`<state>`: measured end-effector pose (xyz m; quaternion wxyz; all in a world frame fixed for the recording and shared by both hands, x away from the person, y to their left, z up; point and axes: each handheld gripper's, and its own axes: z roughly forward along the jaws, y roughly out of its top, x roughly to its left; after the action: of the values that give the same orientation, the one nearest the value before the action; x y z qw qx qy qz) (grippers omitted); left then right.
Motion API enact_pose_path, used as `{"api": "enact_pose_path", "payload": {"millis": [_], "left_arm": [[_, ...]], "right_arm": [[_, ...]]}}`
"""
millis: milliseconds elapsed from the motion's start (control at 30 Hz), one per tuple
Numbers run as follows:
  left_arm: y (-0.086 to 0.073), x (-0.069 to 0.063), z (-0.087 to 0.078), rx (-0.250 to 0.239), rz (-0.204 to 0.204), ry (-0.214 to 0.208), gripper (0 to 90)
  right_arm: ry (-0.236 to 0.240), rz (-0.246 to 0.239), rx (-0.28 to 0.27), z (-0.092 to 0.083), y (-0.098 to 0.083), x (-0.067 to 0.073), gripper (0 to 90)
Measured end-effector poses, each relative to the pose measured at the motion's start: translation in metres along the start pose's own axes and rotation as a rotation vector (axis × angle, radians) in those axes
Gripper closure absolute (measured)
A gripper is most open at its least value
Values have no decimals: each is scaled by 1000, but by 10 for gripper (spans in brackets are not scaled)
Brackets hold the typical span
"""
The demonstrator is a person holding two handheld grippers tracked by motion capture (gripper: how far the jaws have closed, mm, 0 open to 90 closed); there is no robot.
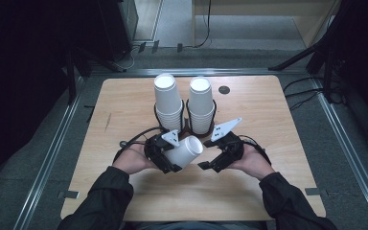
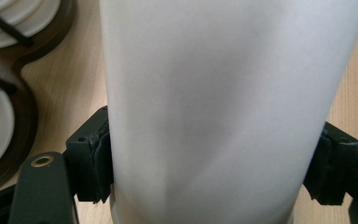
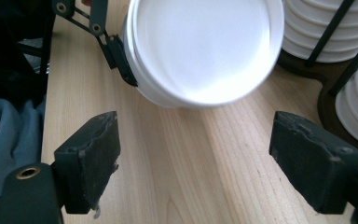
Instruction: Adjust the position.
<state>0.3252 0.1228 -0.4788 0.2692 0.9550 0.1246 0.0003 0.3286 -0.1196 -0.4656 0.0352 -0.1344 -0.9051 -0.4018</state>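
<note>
White paper cup (image 1: 186, 151) lies tipped on its side in the jaws of the left gripper (image 1: 165, 154), just in front of the black wire cup holder (image 1: 188, 125) that stands mid-way across the pale wooden surface (image 1: 124, 105). In the left gripper view, both black pads press against opposite walls of the cup (image 2: 223, 107), which rises between them, so the jaws are clamped on it. The cup's closed base points toward the right gripper (image 1: 216, 163), which sits just beside it on the holder's near side, held in the person's right hand (image 1: 252, 162). In the right gripper view its jaws stand wide apart with bare wood between them and nothing touching the pads; the cup's round base (image 3: 205, 46) hangs a little beyond the fingertips, still gripped by the other tool's black jaw at its edge. Two tall stacks of white cups sit in the holder, the left stack (image 1: 167, 103) and the right stack (image 1: 201, 104), both upside down and just behind the held cup. Dark sleeves enter from the holder's near side.
</note>
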Motion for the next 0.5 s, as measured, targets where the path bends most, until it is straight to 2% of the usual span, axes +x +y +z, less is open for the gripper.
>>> {"api": "enact_pose_path", "payload": {"millis": [67,267,300,400,467,500], "left_arm": [[3,-2,2,3,6,-12,195],[13,-11,11,24,56,-47,190],[16,-14,13,33,75,-54,190],[17,-16,16,35,85,-64,186],[18,-17,17,43,78,-79,175],[18,-18,17,38,82,-82,170]], "right_arm": [[-2,-12,0,0,0,1,162],[32,-49,16,6,1,5,157],[38,-56,18,8,2,6,156],[47,-67,22,10,3,7,156],[57,-70,29,12,5,9,156],[55,-87,36,15,6,11,147]]}}
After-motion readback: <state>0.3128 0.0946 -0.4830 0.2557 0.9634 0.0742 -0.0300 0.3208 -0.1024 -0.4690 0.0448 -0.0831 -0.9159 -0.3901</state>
